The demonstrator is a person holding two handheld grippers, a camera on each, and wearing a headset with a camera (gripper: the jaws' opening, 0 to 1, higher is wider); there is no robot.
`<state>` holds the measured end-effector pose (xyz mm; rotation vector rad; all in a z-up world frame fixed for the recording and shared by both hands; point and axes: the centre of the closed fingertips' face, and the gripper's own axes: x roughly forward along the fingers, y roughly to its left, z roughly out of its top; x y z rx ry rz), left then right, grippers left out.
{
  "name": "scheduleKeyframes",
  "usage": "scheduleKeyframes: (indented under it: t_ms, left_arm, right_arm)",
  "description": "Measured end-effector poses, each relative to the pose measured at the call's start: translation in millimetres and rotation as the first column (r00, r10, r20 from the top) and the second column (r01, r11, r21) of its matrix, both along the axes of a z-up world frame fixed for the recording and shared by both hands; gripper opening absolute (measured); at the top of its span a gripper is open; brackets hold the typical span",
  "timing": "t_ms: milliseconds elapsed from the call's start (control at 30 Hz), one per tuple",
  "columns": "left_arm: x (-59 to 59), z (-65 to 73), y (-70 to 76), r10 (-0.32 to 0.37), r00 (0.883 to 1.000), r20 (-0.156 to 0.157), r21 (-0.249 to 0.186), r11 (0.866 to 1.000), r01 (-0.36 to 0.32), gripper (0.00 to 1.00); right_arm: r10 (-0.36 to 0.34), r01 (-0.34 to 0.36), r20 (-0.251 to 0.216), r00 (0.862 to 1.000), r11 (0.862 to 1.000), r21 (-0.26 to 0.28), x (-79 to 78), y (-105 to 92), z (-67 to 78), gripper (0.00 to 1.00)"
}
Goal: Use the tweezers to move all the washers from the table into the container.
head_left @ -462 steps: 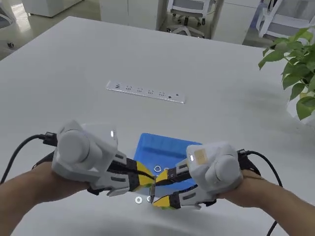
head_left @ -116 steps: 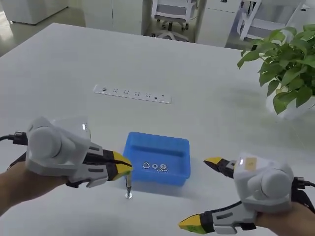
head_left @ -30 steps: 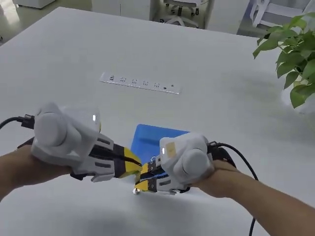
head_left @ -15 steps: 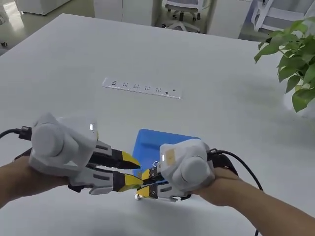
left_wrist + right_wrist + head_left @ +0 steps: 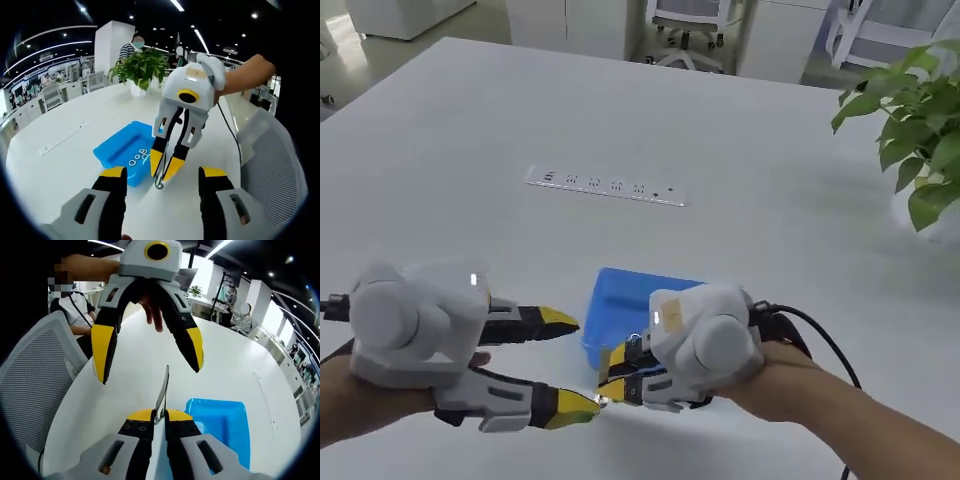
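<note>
right jaws: the right gripper (image 5: 159,416) is clamped tight on the tweezers (image 5: 163,387), which run straight out ahead of the jaws.
left jaws: the left gripper (image 5: 575,362) is spread wide and holds nothing. it faces the right jaws, with the tweezers tip close in front of it.
tweezers tip: down near the bench (image 5: 770,230), just ahead of the right jaws. is a washer pinched there? too small to tell.
container: the blue container (image 5: 112,149) sits just beside the right jaws, on their side away from the person.
washers: a few washers (image 5: 137,160) already lie inside it.
progress: mostly done, by my judgement. no loose washer is clear on the bench, so at most the one at the tip is left to drop in.
</note>
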<state>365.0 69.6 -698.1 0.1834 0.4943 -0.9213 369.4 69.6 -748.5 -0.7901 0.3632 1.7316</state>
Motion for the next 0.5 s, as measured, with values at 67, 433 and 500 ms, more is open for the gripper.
scheduleKeyframes:
  t_ms: [67, 433, 500]
  left_arm:
    - [-0.5, 0.1, 1.8, 0.010, 1.000, 0.004, -0.002, 1.000, -0.010, 0.69]
    - [-1.1, 7.2, 0.0, 0.064, 0.998, 0.011, -0.046, 0.997, -0.063, 0.84]
    - [-0.7, 7.2, 0.3, 0.066, 0.998, 0.012, -0.049, 0.997, -0.065, 0.87]
  right_arm:
    - [0.005, -0.005, 0.002, 1.000, 1.000, -0.002, -1.0, -0.7, 2.8, 0.09]
    - [-0.015, 0.015, 0.015, 1.000, 1.000, -0.004, 3.4, -6.2, 23.4, 0.09]
    - [-0.023, 0.023, 0.017, 1.000, 1.000, 0.000, 5.1, -7.5, 28.0, 0.09]
